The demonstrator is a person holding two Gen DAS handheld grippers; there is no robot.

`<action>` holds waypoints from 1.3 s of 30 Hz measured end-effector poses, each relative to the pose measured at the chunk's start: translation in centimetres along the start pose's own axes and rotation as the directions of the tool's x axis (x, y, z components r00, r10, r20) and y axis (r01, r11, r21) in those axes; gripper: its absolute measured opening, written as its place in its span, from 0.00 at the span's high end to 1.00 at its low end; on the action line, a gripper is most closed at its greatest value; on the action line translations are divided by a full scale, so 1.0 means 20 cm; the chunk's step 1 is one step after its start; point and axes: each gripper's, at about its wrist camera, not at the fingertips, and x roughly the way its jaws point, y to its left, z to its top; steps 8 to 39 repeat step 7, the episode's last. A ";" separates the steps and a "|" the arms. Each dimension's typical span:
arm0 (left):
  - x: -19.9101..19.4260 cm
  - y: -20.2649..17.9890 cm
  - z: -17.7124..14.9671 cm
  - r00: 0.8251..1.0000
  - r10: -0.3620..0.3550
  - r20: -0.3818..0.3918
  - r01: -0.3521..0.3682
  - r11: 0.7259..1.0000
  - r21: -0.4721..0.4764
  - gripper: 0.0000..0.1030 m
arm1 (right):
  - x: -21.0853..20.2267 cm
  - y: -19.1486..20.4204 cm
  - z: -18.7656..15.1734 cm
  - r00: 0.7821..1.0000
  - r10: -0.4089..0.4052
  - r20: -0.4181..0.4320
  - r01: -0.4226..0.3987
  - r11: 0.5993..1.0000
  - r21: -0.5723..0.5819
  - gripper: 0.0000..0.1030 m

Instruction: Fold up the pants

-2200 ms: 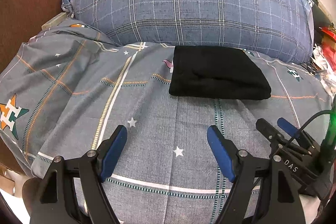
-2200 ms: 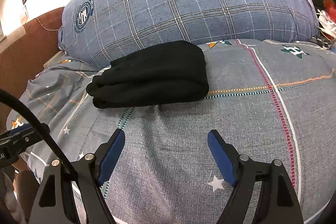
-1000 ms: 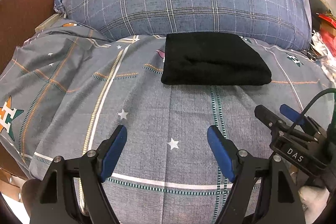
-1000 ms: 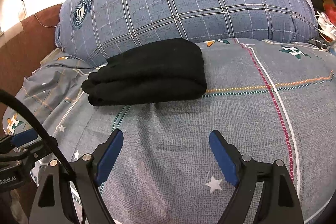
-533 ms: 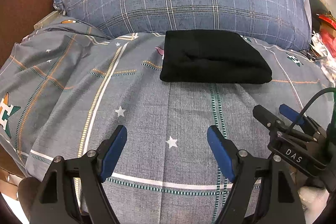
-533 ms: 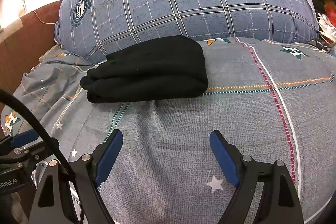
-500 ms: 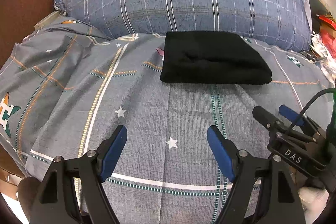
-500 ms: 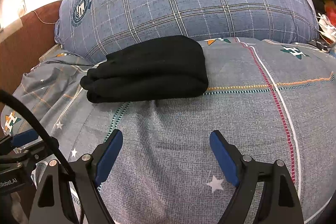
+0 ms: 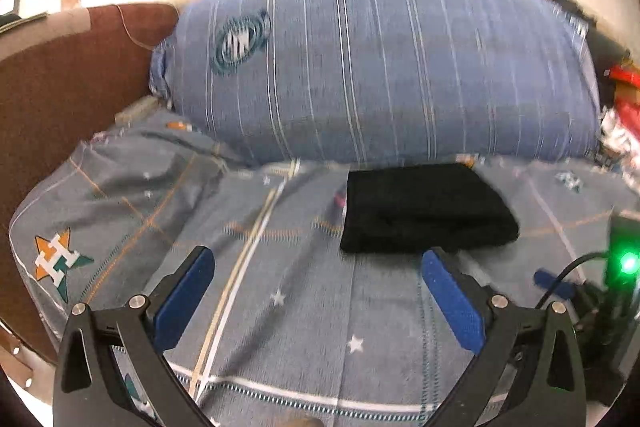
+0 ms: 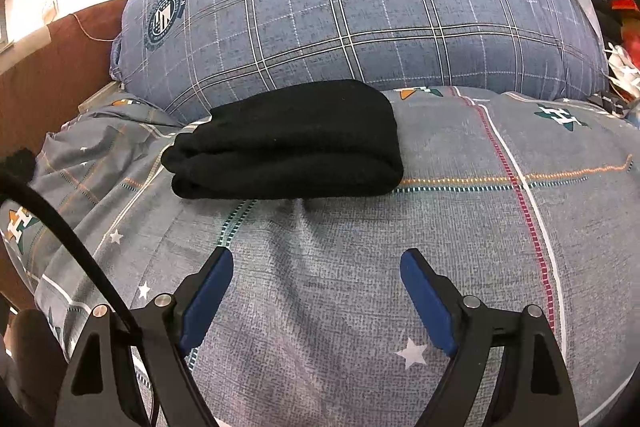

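The black pants (image 9: 424, 211) lie folded into a compact rectangle on the grey patterned bedspread (image 9: 280, 267), just in front of the big blue plaid pillow (image 9: 380, 67). In the right wrist view the pants (image 10: 288, 143) show stacked layers at their left edge. My left gripper (image 9: 318, 267) is open and empty, held above the bedspread short of the pants. My right gripper (image 10: 316, 263) is open and empty, also short of the pants. The right gripper's body with a green light (image 9: 624, 263) shows at the right of the left wrist view.
A brown headboard (image 9: 68, 79) stands to the left. Red and white clutter (image 9: 620, 107) lies at the far right beside the pillow. A black cable (image 10: 60, 227) crosses the lower left of the right wrist view. The bedspread (image 10: 480, 227) stretches wide in front of the pants.
The left gripper has tilted upward and pulled back, so the wall and pillow top now show and the view is blurred. The right gripper has barely moved. The pants lie as before.
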 end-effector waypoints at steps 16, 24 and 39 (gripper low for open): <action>0.16 0.06 -0.06 0.977 -0.089 -0.194 0.072 0.993 -0.094 0.00 | 0.01 0.03 -0.02 0.999 -0.027 -0.019 0.027 1.000 -0.003 0.13; 0.16 0.06 -0.06 0.977 -0.089 -0.194 0.072 0.993 -0.094 0.00 | 0.01 0.03 -0.02 0.999 -0.027 -0.019 0.027 1.000 -0.003 0.13; 0.16 0.06 -0.06 0.977 -0.089 -0.194 0.072 0.993 -0.094 0.00 | 0.01 0.03 -0.02 0.999 -0.027 -0.019 0.027 1.000 -0.003 0.13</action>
